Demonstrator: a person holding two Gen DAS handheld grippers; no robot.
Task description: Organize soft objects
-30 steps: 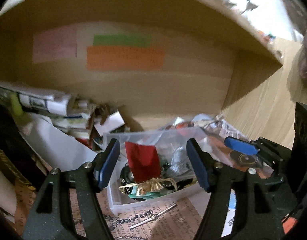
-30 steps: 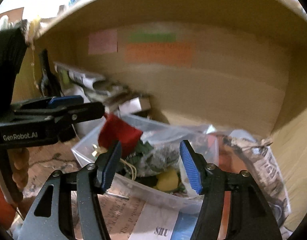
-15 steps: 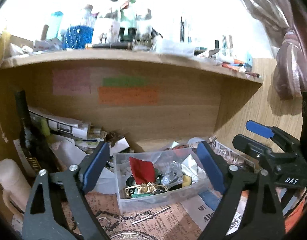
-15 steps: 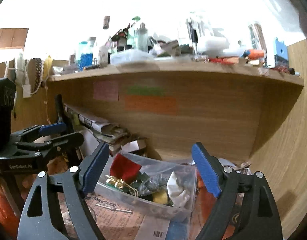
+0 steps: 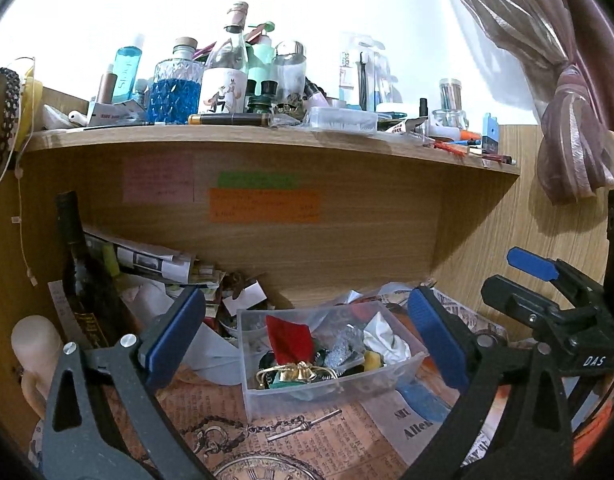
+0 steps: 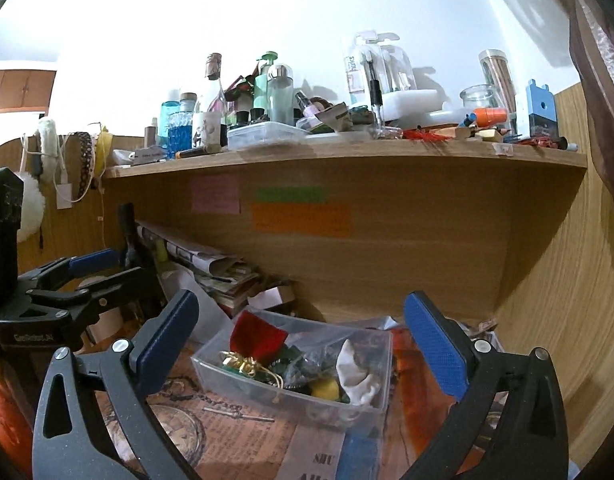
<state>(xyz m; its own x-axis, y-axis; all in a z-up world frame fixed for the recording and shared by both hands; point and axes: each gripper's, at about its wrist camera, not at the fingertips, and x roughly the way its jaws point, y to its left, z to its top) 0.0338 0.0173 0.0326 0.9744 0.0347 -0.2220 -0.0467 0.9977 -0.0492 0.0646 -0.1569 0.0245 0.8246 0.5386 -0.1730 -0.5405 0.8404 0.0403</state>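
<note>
A clear plastic box [image 5: 267,394] [image 6: 247,386] sits on printed paper under a wooden shelf. It holds a red cloth [image 5: 289,338] [image 6: 257,334], a white cloth [image 5: 385,338] [image 6: 357,376], a yellow soft piece [image 5: 371,359] [image 6: 326,390], gold bells [image 5: 291,372] and dark bits. My left gripper [image 5: 305,340] is open and empty, held back from the box. My right gripper [image 6: 303,344] is open and empty, also back from the box. Each gripper shows in the other's view, the right gripper [image 5: 547,300] on the right, the left gripper [image 6: 75,284] on the left.
A shelf board [image 5: 267,144] above carries several bottles and jars. Stacked papers [image 5: 147,264] and a dark bottle [image 5: 79,272] stand left of the box. A chain with a key [image 5: 291,426] lies in front. A wooden side wall [image 6: 567,300] closes the right.
Both grippers have pulled back and up from the box, so the shelf top and wall have come into view. Both stay open and empty.
</note>
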